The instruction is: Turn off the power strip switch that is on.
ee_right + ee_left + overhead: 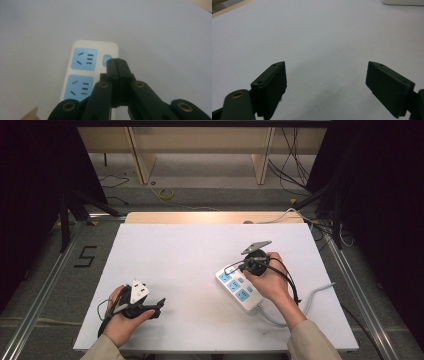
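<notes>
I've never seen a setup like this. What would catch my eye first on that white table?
Probably the white power strip with blue sockets, lying at the table's right. The right gripper, jaws shut with nothing between them, has its tip over a small blue switch at the strip's far end; whether it touches I cannot tell. The left gripper rests at the table's near left with jaws wide open over bare surface.

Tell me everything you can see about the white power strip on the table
The white plastic power strip lies flat on the white table, set diagonally, with pale blue socket faces, small blue switch buttons beside them and a grey cord running off to the right. The right gripper, fingers shut together, points down at the button beside the end socket; actual contact cannot be told.
</notes>
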{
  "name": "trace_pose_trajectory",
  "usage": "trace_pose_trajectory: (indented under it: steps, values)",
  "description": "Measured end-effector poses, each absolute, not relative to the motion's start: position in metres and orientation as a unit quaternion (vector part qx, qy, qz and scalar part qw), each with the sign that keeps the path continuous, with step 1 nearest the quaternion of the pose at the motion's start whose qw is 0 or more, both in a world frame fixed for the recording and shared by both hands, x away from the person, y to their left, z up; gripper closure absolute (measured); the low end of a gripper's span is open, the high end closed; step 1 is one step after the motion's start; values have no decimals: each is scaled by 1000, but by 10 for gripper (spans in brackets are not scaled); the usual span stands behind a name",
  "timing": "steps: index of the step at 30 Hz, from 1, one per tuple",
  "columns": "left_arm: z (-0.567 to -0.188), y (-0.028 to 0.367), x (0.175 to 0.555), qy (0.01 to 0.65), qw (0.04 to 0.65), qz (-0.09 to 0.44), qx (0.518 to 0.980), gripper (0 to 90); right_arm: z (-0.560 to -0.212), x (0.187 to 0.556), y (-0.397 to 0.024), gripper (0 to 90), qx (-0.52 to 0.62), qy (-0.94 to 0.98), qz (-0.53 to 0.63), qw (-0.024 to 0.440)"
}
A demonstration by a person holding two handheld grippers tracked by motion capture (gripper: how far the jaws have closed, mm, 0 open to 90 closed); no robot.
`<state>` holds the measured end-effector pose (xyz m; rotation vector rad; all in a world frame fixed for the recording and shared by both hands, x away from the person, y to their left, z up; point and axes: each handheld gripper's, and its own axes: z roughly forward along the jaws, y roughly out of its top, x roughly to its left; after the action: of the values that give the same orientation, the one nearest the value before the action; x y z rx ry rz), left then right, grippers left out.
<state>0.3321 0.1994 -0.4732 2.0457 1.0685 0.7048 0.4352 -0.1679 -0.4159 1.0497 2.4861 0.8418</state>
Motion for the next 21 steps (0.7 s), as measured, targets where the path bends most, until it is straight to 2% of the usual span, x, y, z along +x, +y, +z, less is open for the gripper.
trace_pose_trajectory:
  steps: [21]
  values:
    - [-473,200,332,413,356,273,792,168,-426,445,-157,900,364,877,278,148]
